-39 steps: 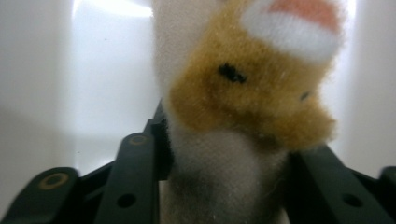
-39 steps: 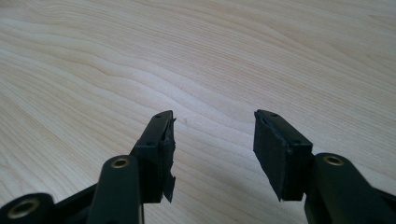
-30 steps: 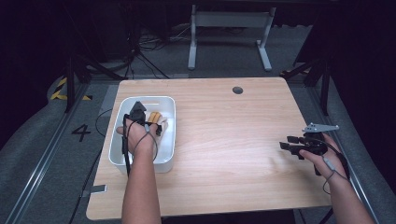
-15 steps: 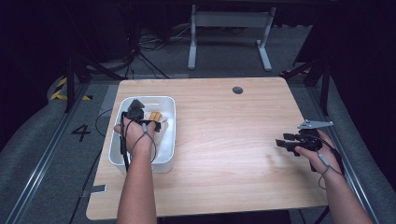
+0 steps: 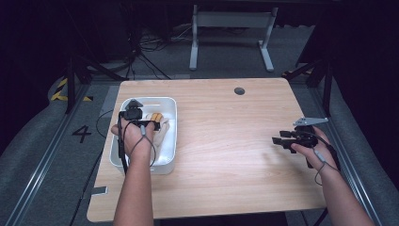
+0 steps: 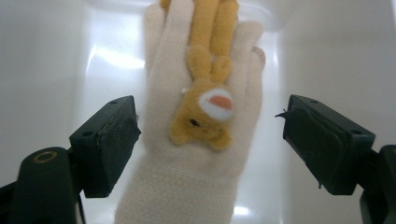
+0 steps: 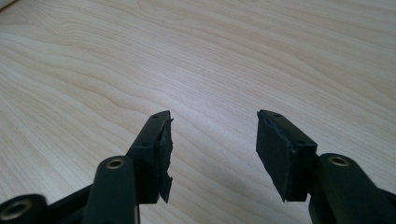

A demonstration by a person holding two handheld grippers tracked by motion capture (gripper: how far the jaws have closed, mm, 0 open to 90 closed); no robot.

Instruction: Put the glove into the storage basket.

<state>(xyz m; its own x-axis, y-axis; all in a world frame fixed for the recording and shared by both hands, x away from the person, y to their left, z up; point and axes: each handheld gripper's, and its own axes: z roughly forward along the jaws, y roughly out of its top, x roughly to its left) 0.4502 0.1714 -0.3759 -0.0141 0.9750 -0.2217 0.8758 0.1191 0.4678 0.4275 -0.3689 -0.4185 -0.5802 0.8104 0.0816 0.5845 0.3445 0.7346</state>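
The cream glove (image 6: 196, 140) with its orange plush bear (image 6: 205, 112) lies in the white tub (image 5: 169, 141) at the surface's (image 5: 226, 141) left. Our left claw (image 6: 210, 140), released, has lifted slightly above it, so the grasp remains undone; our right claw (image 7: 212, 149) waits released, far right.

In the left gripper view, the cream glove (image 6: 196, 154) runs off the bottom edge at its cuff, and its fingertips are cut by the top edge. The orange plush animal (image 6: 205, 107) sewn on it loses its upper part at the top edge too. In the high view, the left gripper (image 5: 136, 115) and hand cover most of the glove inside the white tub (image 5: 167, 157), at centre left of the frame; the plush shows as a small orange blur, too small to make out. Both forearms are cut off by the bottom edge.
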